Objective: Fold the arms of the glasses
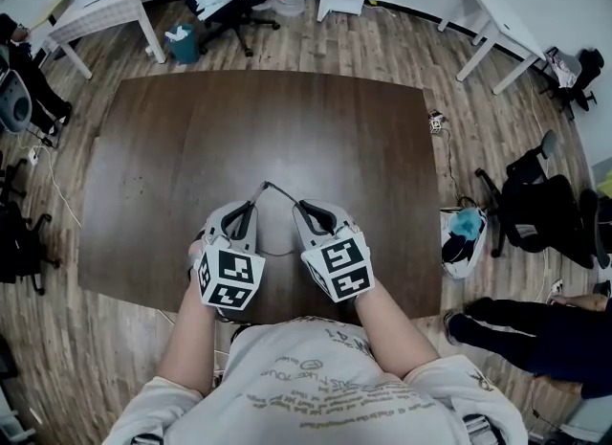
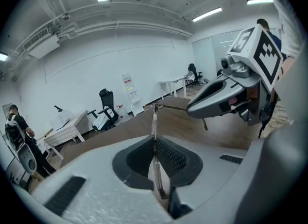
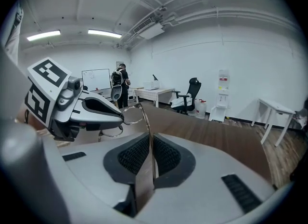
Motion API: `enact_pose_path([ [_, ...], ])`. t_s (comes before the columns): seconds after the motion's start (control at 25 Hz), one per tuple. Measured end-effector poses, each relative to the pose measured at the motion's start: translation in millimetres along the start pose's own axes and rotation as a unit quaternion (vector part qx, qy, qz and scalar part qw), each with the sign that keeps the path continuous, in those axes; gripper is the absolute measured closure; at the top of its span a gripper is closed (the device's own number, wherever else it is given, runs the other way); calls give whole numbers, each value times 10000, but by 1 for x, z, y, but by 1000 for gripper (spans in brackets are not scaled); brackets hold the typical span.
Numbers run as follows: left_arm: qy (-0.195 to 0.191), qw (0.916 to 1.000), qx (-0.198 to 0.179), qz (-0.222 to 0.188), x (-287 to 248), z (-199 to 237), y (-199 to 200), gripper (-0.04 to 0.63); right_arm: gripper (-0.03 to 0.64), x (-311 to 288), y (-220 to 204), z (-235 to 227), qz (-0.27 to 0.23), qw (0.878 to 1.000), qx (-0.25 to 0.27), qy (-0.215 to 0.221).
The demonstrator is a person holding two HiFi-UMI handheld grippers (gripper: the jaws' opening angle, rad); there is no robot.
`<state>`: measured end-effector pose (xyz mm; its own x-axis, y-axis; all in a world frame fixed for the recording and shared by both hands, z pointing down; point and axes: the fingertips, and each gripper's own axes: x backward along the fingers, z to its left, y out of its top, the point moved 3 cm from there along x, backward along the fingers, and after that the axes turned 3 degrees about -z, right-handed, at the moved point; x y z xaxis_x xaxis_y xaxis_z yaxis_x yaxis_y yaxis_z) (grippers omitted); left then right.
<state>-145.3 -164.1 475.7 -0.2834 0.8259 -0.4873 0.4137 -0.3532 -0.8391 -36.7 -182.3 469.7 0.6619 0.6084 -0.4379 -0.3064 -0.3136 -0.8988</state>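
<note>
Over the near part of the dark table (image 1: 316,127), just in front of the person's chest, the two grippers hold the glasses (image 1: 269,186) between them. The left gripper (image 1: 251,208) is clamped on the front of the frame. In the left gripper view a lens (image 2: 155,136) stands edge-on between its pads, pressed from both sides, and the frame rises past the jaw tips to a corner. From there a thin arm (image 2: 173,107) runs across to the right gripper (image 2: 192,108). The right gripper is nearly closed on that arm. In the right gripper view the wire passes straight through the narrow slit between its pads, touching them, and ends at the lenses just beside the left gripper's tip. From the head view the arm and the front meet at an angle, a small peak between the two grippers, so the arm is not folded flat.
</note>
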Motion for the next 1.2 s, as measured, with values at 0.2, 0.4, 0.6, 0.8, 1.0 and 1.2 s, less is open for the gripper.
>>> enact_pose_path([
  [0.2, -19, 9997, 215, -118, -1, 0, 10, 566, 589, 1, 1, 5, -185, 9938, -1022, 400],
  [0.4, -111, 9993, 310, -168, -8, -9, 15, 566, 591, 1, -9, 1, -204, 9773, -2035, 561],
  [0.6, -205, 9992, 297, -172, -13, -15, 16, 566, 591, -1, -15, 4, -153, 9592, -2712, 780],
  [0.8, -275, 9987, 354, -227, -16, -21, 20, 566, 591, 1, -16, 2, -197, 9368, -3338, 1028],
  [1.0, -332, 9984, 399, -239, -18, -23, 23, 566, 591, -1, -15, 4, -187, 9240, -3653, 1114],
  [1.2, -356, 9982, 417, -236, -17, -24, 23, 566, 591, -4, -16, 6, -162, 8949, -4283, 1244],
])
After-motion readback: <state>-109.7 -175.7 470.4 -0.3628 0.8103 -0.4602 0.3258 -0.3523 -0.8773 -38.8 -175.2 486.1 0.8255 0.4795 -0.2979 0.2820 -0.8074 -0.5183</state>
